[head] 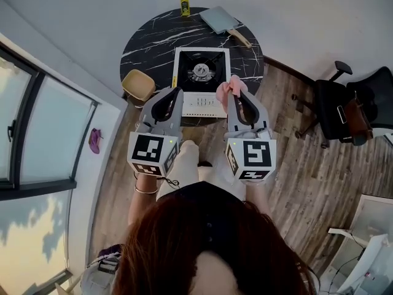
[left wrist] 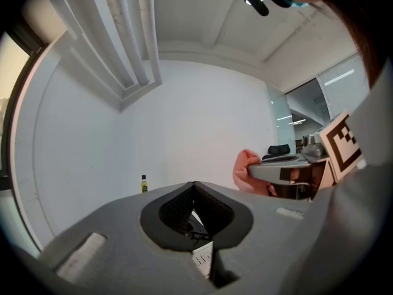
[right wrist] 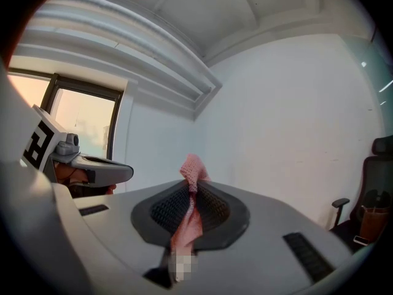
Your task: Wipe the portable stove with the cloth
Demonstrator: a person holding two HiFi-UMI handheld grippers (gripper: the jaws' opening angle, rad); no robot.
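right tongs (head: 237,98) clamped on pink cloth (head: 229,87), held up by near-right corner of portable stove (head: 201,72) on round surface (head: 147,48). left tongs (head: 174,93) pinched together, empty. stove sits ahead-left and below cloth, so right hand's nearer imo.

1. Head view: camera on the person's head, facing steeply down. It is far enough to take in the whole round table (head: 141,48), the left tool (head: 177,93), the right tool (head: 237,97) and the floor (head: 307,165).
2. Left gripper view: rides on the left tool, very close behind its jaws, tilted up at the wall (left wrist: 202,115) and ceiling (left wrist: 202,11).
3. Right gripper view: same setup on the right tool, tilted up, window (right wrist: 86,121) at left.
4. Shared: bottle (head: 184,2) in head and left gripper views; cloth (head: 230,86) in all three; each gripper view catches the other tool at its edge.
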